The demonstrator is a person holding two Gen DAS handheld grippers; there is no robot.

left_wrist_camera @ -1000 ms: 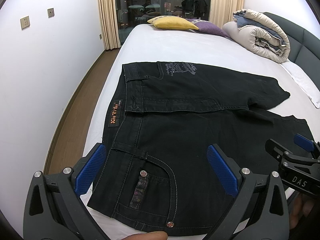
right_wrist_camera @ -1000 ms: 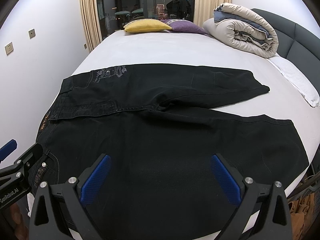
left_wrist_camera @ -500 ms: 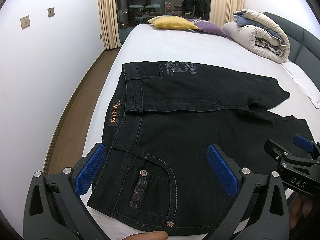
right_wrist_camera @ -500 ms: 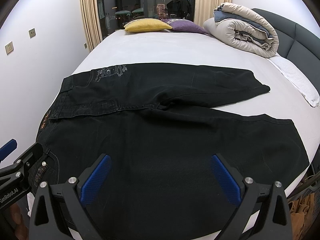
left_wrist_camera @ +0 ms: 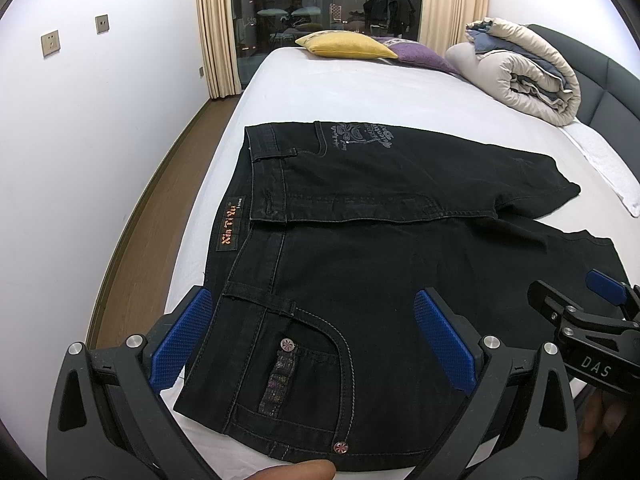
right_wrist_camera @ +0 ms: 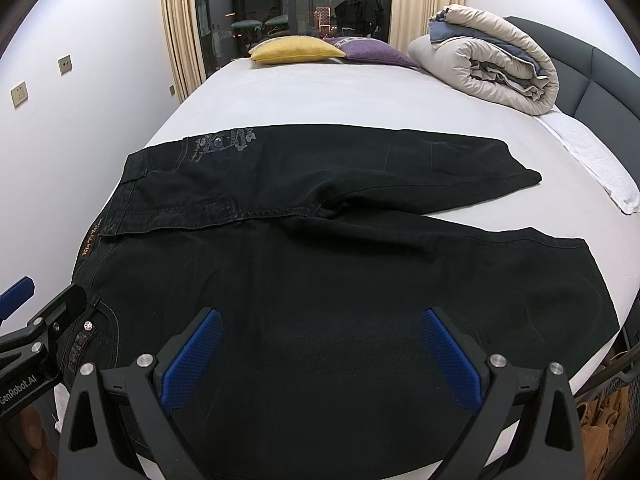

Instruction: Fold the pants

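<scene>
Black jeans (left_wrist_camera: 360,248) lie flat on the white bed (left_wrist_camera: 360,92), waistband at the left edge, both legs running right; they also fill the right wrist view (right_wrist_camera: 320,248). My left gripper (left_wrist_camera: 316,336) is open and empty, hovering over the near front pocket at the waist. My right gripper (right_wrist_camera: 320,352) is open and empty, over the near leg's thigh. Each gripper shows at the edge of the other's view: the right one (left_wrist_camera: 580,320) and the left one (right_wrist_camera: 40,320).
A rolled beige duvet (left_wrist_camera: 516,68) lies at the far right by the grey headboard (left_wrist_camera: 616,80). Yellow (left_wrist_camera: 344,44) and purple (left_wrist_camera: 416,52) pillows lie at the far end. A white towel (right_wrist_camera: 592,160) lies at the right. Wood floor (left_wrist_camera: 160,200) runs left of the bed.
Both grippers have barely moved; the views have crept slightly lower and closer to the jeans. The jeans lie as before.
</scene>
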